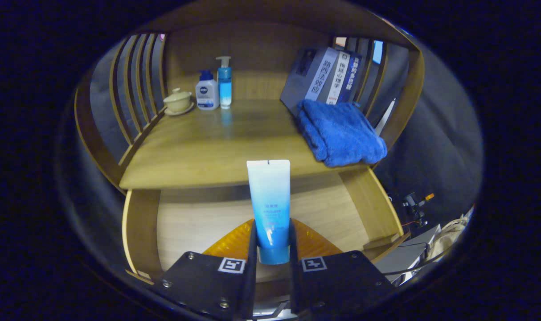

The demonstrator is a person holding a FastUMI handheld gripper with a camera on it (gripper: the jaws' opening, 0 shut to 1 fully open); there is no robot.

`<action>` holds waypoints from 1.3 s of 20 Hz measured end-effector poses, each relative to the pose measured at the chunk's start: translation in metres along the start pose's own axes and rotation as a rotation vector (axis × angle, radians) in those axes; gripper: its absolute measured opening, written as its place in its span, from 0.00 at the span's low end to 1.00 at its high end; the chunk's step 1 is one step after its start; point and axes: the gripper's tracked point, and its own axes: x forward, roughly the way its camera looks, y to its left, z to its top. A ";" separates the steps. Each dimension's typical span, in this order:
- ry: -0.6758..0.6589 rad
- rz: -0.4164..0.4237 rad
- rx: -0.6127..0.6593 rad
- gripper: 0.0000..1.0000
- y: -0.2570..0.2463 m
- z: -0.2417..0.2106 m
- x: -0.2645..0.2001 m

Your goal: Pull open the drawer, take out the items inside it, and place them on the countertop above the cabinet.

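One tube (269, 200) of what appears to be cream or cleanser is held upright in the gripper (272, 249), cap end down, crimped end up. Both fingers press against its lower body just above the cap, so the jaws stand narrow and closed on it. The tube sits above the open drawer (199, 223), in front of the countertop (208, 147) edge. An orange item (313, 243) lies in the drawer below, behind the fingers and largely hidden by them.

Handling assessment: the tube is judged light, with soft plastic walls that will yield under pressure. The surface looks smooth and glossy, so slip is possible if the grip relaxes. The present hold near the cap, where the body is stiffest, is judged sound; a hold higher up would likely squash the wall.

On the countertop stand a lidded cup (178, 100), a squat bottle (206, 92) and a pump bottle (224, 82) at the far left, with books (328, 76) and a folded blue towel (342, 131) on the right. The bare middle area offers the evident placing ground.
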 end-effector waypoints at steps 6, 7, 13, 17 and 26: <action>-0.031 0.067 -0.032 0.31 0.021 0.046 0.034; -0.023 0.073 -0.038 0.31 0.024 0.048 0.042; -0.007 0.110 -0.044 0.31 0.041 0.063 0.080; -0.052 0.132 -0.033 0.31 0.048 0.079 0.091; -0.095 0.137 -0.005 0.36 0.054 0.092 0.111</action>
